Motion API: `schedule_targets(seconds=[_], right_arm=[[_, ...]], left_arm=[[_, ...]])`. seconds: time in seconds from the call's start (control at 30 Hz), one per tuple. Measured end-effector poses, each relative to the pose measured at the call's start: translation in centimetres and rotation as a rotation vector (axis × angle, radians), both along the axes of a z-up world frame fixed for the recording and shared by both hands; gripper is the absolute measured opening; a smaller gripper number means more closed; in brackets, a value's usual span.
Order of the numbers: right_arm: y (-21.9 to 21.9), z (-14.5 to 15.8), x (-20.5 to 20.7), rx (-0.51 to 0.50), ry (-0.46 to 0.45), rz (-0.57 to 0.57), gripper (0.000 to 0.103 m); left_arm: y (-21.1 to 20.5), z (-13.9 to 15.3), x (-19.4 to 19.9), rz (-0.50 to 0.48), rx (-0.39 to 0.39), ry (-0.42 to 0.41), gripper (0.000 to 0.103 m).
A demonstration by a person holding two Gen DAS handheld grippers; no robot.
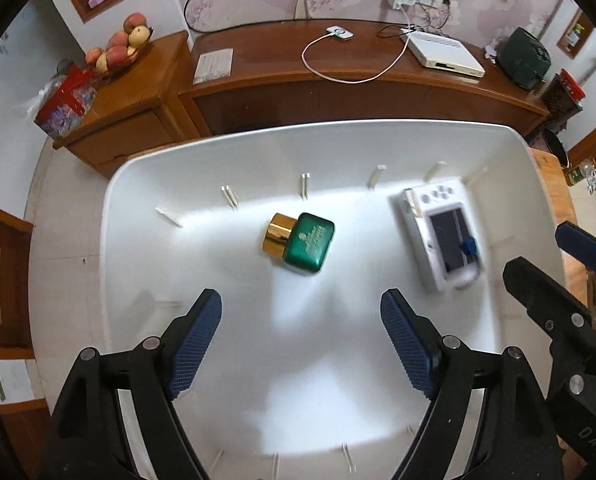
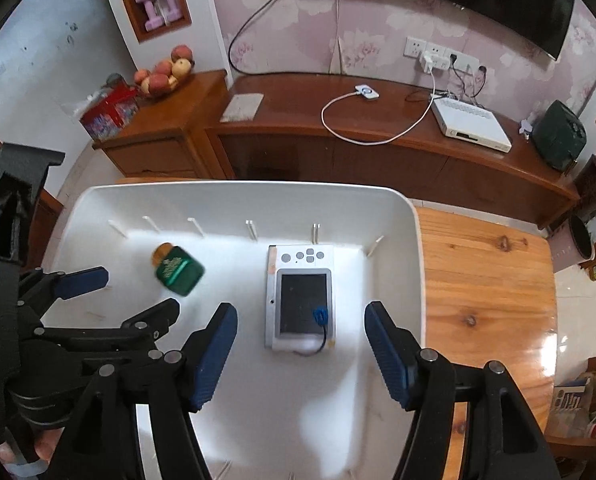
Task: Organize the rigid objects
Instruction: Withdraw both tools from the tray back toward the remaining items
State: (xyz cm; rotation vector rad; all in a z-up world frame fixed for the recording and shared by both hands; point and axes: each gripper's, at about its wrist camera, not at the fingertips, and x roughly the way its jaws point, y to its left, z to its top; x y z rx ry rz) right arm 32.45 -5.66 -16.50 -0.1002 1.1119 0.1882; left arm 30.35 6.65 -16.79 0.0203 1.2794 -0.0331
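A white bin [image 1: 258,148] [image 2: 412,240] with slotted walls holds two things. A green bottle with a gold cap [image 1: 300,245] [image 2: 178,270] lies on its side mid-floor. A white digital camera [image 1: 442,232] [image 2: 301,296] lies screen up at the bin's right side, a blue strap on it. My left gripper [image 1: 301,320] is open and empty above the bin, the bottle just beyond its fingertips. My right gripper [image 2: 301,328] is open and empty, its fingers either side of the camera's near end; it also shows in the left wrist view [image 1: 538,264].
The bin sits on a wooden table [image 2: 486,272]. Behind is a long wooden cabinet [image 2: 378,148] with a white set-top box [image 2: 472,124], a charger cable [image 2: 362,128], a fruit bowl [image 2: 164,74] and a red box [image 2: 108,114].
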Motion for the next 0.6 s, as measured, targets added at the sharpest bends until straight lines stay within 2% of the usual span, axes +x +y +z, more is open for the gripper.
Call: schedule_targets(seconds=[0.37, 0.6], right_arm=[[-0.9, 5.5, -6.6, 0.021, -0.080, -0.022, 0.067], [-1.6, 8.5, -11.6, 0.046, -0.121, -0.047, 0.067]], left_arm=[[-0.2, 5.7, -5.2, -0.027, -0.022, -0.044, 0.084], [-0.6, 9.9, -9.5, -0.039, -0.030, -0.103, 0.084]])
